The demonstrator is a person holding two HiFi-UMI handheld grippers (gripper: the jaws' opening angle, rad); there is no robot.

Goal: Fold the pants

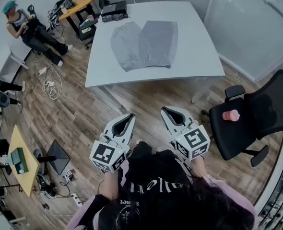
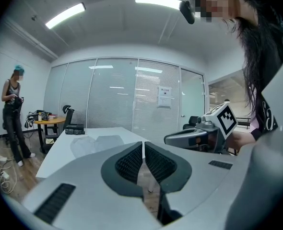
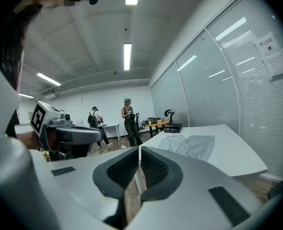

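1. Pants [image 1: 144, 44] lie spread flat on the worktop [image 1: 199, 56], well ahead of me.
2. My left gripper [image 1: 130, 117] and right gripper [image 1: 167, 111] both have their jaws closed on nothing.
3. I judge that nothing is folded yet and every fold remains.

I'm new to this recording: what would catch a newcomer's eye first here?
The grey pants lie spread, legs side by side, on the white table at the top of the head view. Nearer the person, the left hand-held gripper and right hand-held gripper hang over the wooden floor, short of the table, both shut and empty. A black office chair with a pink object on its seat stands at the right.
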